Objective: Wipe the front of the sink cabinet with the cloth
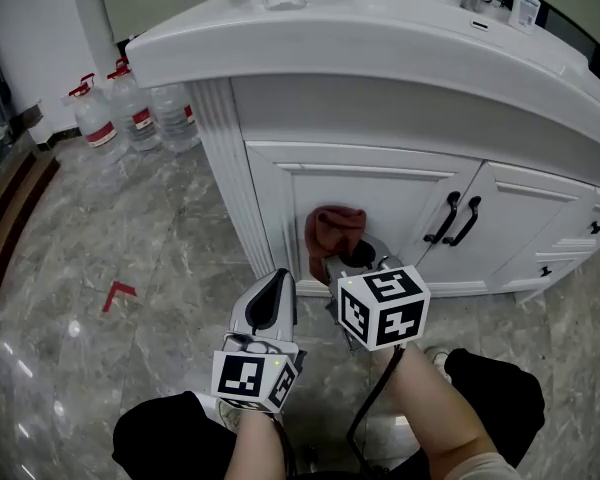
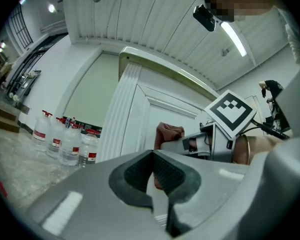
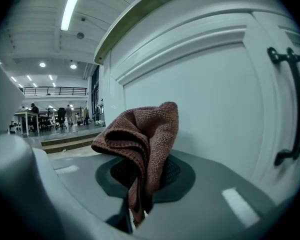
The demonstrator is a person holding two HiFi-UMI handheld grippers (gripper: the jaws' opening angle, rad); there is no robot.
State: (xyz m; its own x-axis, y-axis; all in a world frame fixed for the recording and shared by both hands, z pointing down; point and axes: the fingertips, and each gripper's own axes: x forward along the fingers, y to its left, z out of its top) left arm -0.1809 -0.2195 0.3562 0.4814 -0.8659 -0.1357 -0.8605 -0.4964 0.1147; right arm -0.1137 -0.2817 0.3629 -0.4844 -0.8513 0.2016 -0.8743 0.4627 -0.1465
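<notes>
The right tongs (image 3: 136, 199) are clenched on a fold of the reddish-brown cloth (image 3: 145, 134), which bunches up above the tips. The left tongs (image 2: 159, 186) are pressed together on nothing and hang low at 8 o'clock of the right pair. In the head view the cloth (image 1: 333, 230) sits at the lower part of the left door (image 1: 380, 193) of the sink cabinet (image 1: 310, 108); whether it presses on the paint I cannot tell. No wiped patch shows, so I judge nearly the whole front is left to do. For room, the black handles (image 1: 455, 218) stand at 3 o'clock of the cloth and would snag it. The fluted post (image 1: 225, 158) bounds the door at 9 o'clock, and the surface (image 1: 400, 28) overhangs at 12. The water bottles (image 1: 130, 113) at 10 o'clock stand well apart on the floor (image 1: 130, 258).
</notes>
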